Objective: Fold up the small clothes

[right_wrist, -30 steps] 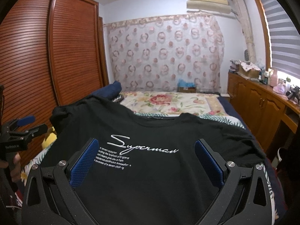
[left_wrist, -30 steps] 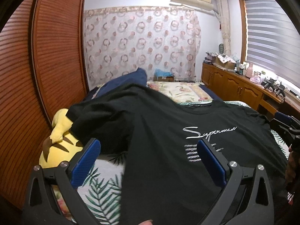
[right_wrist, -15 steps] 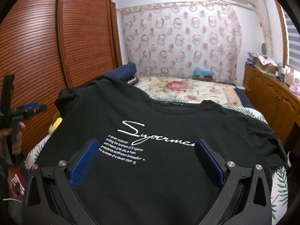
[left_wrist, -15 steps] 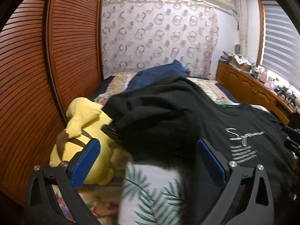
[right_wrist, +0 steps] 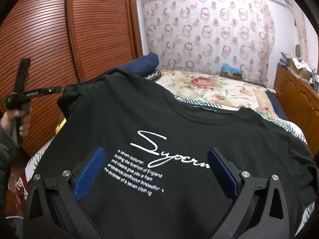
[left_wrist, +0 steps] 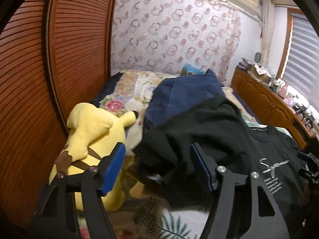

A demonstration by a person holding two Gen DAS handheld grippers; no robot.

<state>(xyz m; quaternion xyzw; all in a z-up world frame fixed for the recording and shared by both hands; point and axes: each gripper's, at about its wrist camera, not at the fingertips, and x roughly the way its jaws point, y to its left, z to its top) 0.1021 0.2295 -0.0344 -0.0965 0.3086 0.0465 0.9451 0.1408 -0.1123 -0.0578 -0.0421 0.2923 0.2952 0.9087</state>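
L gripper is swinging toward 9 o'clock vs 1 s ago, jaws closing around black tee's sleeve, not yet pinching. R gripper is hovering wide open, nearer tee on bed.

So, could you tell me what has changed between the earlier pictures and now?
The left gripper has swung toward the sleeve side of the black T-shirt, by the yellow plush toy. Its jaws, wide a second ago, are closing around the bunched sleeve, not yet pinching it. The right gripper has edged closer over the chest print, open and empty as before. The shirt still lies spread on the bed.
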